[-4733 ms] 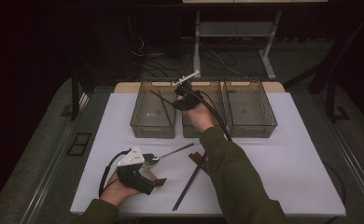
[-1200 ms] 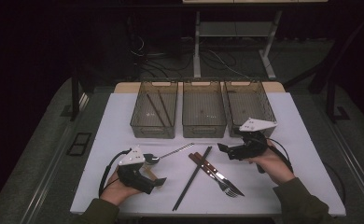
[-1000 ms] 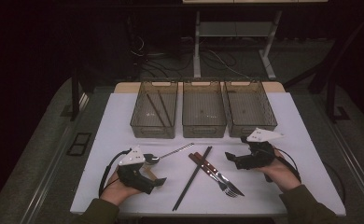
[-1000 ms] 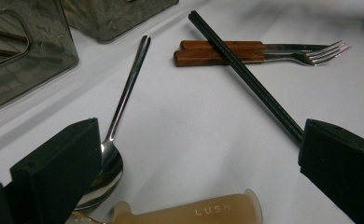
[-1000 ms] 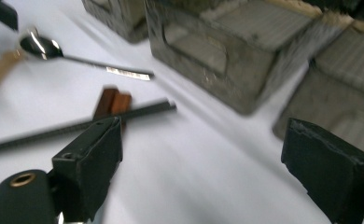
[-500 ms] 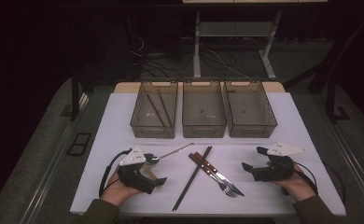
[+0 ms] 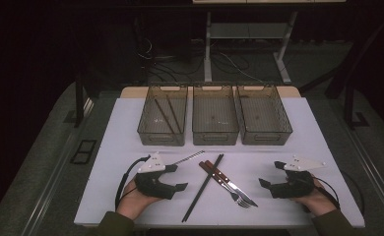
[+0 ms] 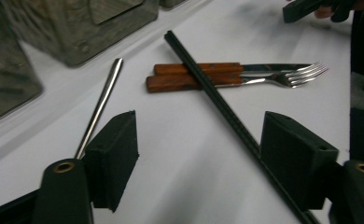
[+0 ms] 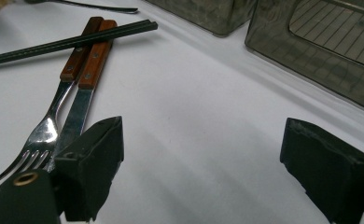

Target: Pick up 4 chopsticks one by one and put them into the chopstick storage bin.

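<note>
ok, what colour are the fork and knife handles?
Reddish-brown wood on both the fork and the knife; clearest in the left gripper view.

In the left gripper view the chopstick [image 8: 227, 109] runs behind the tool's right-hand jaw and off the bottom edge; the slim metal handle [image 8: 101, 105] vanishes behind the other jaw. In the right gripper view the fork [image 9: 40, 135] tines are cut by the left edge.

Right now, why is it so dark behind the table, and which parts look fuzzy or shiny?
High view: the lit white table stands out against a dark room. Left gripper view: the near bins are blurred, and the fork glints. Right gripper view: the knife blade reflects light, and the jaws look soft up close.
</note>
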Demonstrator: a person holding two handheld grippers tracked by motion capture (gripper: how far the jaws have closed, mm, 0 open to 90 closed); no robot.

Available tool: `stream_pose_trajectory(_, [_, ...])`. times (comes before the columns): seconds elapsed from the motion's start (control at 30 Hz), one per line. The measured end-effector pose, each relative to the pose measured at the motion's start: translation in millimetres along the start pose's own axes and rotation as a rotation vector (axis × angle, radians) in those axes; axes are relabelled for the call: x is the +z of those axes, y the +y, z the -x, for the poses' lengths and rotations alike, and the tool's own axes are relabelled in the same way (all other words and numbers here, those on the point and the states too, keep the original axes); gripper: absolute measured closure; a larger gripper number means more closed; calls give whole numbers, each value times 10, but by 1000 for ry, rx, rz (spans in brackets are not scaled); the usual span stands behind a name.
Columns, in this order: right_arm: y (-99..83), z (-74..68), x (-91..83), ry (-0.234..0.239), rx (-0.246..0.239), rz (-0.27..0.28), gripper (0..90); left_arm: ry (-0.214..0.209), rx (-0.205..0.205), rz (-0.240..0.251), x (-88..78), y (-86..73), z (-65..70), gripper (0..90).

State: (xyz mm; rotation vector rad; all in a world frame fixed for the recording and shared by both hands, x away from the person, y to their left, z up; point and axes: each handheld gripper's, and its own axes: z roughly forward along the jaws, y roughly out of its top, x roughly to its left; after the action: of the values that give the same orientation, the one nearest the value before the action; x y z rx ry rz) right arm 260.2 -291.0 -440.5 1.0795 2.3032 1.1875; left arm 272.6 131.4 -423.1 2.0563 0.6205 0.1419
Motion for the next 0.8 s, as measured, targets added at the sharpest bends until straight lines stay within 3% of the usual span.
stream_pose_trajectory(0.23, [9,-16,42,-4,-9,-12,135,-15,17,-60,311,100,68,405])
stream_pose_trajectory(0.6, [17,-20,40,-11,-19,-6,135,-1,10,-75,689,239,165,469])
stream_pose_trajectory(0.8, [21,-24,37,-12,-22,-3,136,21,24,-109,755,248,215,529])
